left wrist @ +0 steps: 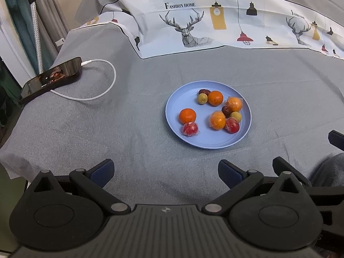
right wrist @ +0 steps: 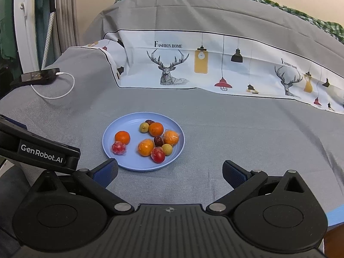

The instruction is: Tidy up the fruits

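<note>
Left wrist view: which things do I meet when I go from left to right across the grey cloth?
Phone → white charging cable → blue plate with the fruits → tip of the right gripper at the edge.

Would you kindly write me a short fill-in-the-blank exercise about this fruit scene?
1. All the fruit lies on a round plate coloured ____.
2. The phone on the grey cloth has a white ____ plugged into it.
3. The left gripper and right gripper both have their jaws ____.
4. The printed animal on the white fabric is a ____.

Missing words: blue; cable; open; deer
</note>
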{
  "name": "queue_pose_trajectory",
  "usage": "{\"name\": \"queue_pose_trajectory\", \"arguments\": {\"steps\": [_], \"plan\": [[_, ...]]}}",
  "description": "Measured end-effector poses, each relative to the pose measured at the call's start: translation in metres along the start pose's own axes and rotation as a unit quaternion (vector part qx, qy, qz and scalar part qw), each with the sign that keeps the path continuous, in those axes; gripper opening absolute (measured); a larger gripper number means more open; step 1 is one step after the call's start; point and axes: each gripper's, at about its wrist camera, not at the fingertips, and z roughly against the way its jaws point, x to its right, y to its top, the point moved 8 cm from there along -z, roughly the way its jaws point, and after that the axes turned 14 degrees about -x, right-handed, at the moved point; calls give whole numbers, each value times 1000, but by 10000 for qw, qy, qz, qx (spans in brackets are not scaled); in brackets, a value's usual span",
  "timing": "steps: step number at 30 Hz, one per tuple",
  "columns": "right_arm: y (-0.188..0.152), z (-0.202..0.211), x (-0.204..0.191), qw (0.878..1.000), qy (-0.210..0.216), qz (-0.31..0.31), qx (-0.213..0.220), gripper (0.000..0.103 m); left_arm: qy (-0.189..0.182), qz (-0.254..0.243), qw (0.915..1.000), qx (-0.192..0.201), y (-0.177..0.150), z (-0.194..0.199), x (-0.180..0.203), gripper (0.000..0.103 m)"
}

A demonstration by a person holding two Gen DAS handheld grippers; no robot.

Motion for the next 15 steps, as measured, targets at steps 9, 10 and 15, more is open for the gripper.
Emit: {"name": "queue_pose_trajectory", "arguments": {"steps": [9,10,15], "plan": [[0,-2,-1,10000,11,18,-17,102,16,19,10000,-43,1,-4,0,103],[0,-3,-1,10000,6,21,-23,102,12,17,10000,-75,1,-5,1,103],[1,-5,1,10000,3,20,-34,102,52,16,10000,-69,3,-6,1,103]]}}
